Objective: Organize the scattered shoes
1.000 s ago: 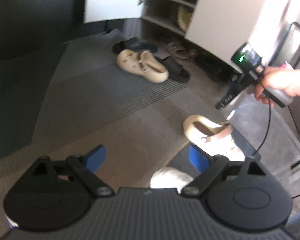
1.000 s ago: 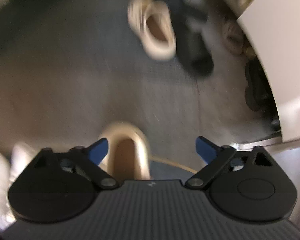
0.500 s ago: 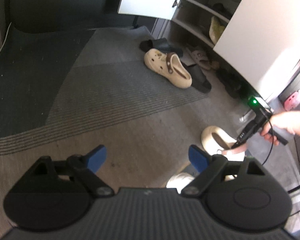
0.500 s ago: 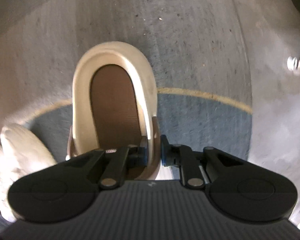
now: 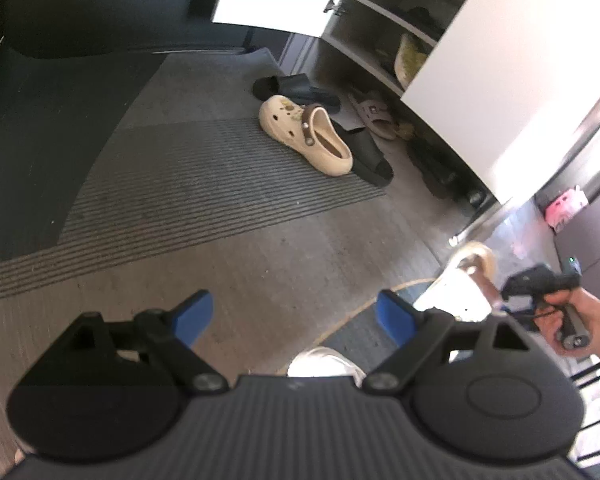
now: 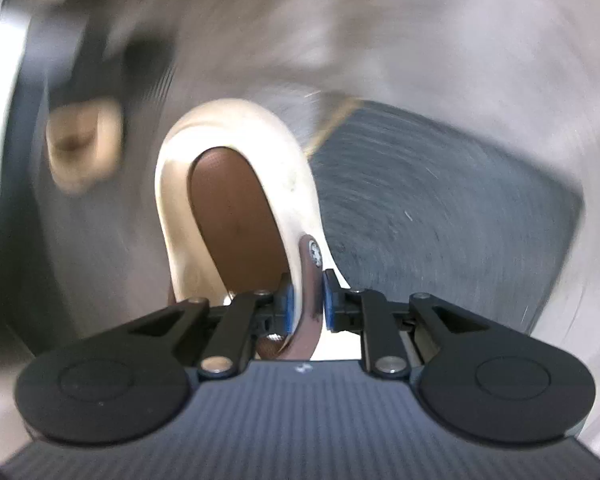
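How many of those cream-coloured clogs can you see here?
2. One cream clog lies on the striped mat near the open shoe cabinet. The other clog is clamped in the jaws of the right gripper. More could be hidden.

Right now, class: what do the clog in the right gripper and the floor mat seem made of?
Cream clog: probably moulded foam or rubber, matte, seamless one-piece shell; brown strap riveted on.
Grey mat: likely woven carpet, ribbed stripes.
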